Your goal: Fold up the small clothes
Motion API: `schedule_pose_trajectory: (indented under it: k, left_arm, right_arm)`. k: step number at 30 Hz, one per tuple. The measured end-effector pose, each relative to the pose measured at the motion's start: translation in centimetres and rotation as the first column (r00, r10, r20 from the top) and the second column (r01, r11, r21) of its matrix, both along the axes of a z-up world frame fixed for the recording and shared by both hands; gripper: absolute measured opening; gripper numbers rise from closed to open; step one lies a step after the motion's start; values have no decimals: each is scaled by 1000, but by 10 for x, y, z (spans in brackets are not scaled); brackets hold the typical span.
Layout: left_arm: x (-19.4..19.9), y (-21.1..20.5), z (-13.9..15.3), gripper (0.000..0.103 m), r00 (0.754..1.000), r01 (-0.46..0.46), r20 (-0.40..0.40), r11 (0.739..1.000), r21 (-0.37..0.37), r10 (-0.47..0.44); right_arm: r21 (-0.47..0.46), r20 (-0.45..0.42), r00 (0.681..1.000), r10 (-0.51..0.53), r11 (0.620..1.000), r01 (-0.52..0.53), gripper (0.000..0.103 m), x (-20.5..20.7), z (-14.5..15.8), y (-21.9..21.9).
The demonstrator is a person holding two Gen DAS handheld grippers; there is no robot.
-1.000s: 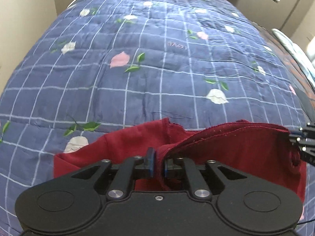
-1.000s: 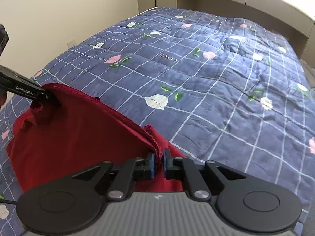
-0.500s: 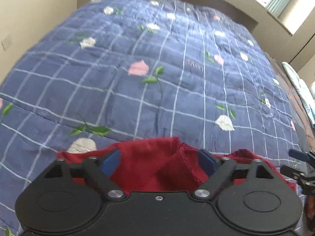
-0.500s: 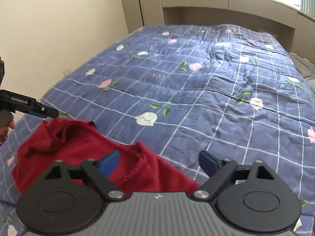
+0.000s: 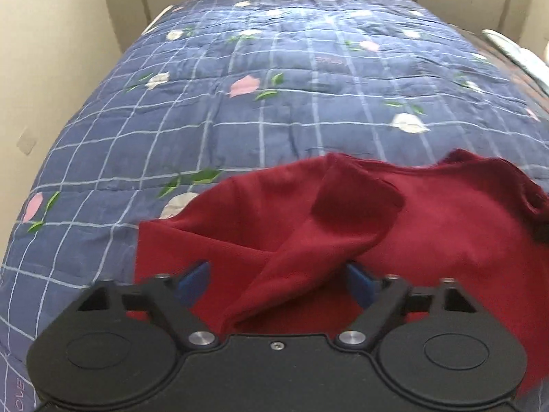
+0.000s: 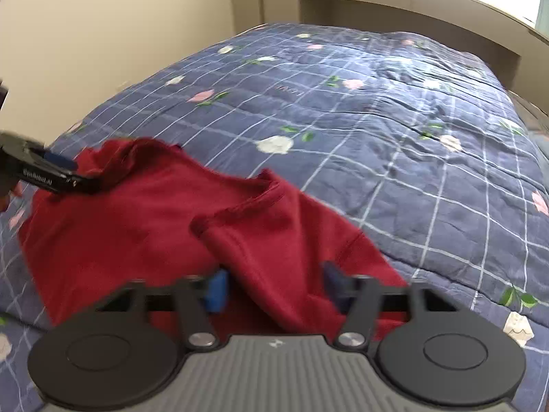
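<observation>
A small dark red garment [image 5: 429, 226] lies rumpled on the blue checked quilt, also in the right wrist view [image 6: 137, 226]. My left gripper [image 5: 279, 279] is open, its blue pads either side of a raised fold of the cloth. My right gripper [image 6: 274, 286] is open too, with a loose sleeve-like fold lying between its fingers. The left gripper's tip shows at the far left of the right wrist view [image 6: 65, 178], touching the garment's edge.
The quilt [image 5: 291, 96] with flower prints covers the bed and stretches far ahead. A beige wall [image 6: 103, 34] runs along the left side. A headboard ledge [image 6: 429, 0] stands at the far end. A pale pillow [image 5: 514, 55] lies at the right.
Both grippers were shut on the garment's edge one second ago. They have opened and let it go. The cloth has dropped onto the quilt and both grippers have pulled back.
</observation>
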State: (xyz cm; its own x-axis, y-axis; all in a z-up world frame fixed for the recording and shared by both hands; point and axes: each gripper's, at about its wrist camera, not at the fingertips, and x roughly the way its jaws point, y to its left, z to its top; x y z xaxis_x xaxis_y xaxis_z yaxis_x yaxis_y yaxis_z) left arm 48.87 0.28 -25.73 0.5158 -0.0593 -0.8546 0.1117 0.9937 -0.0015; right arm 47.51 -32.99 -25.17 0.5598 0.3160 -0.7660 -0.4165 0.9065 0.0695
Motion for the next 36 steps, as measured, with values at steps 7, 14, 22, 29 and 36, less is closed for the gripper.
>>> schedule_pose_trajectory:
  k: [7, 14, 22, 29, 36]
  left_arm:
    - [17, 24, 12, 21, 992, -113, 46, 984, -141, 121]
    - [22, 60, 14, 73, 975, -199, 61, 964, -174, 213]
    - [-28, 115, 28, 100, 970, -210, 97, 967, -141, 225]
    - [-79, 160, 7, 101, 991, -119, 50, 989, -87, 123]
    - [-111, 159, -22, 93, 994, 66, 84, 998, -21, -65]
  right_arm:
    - [26, 26, 984, -176, 984, 175, 16, 16, 6, -22]
    - [-67, 30, 936, -350, 934, 351, 69, 26, 6, -30]
    - [-72, 113, 955, -273, 957, 282, 103, 5, 36, 43]
    - [29, 60, 995, -78, 997, 77, 102, 11, 37, 150]
    - [72, 28, 990, 140, 987, -142, 75, 36, 27, 256]
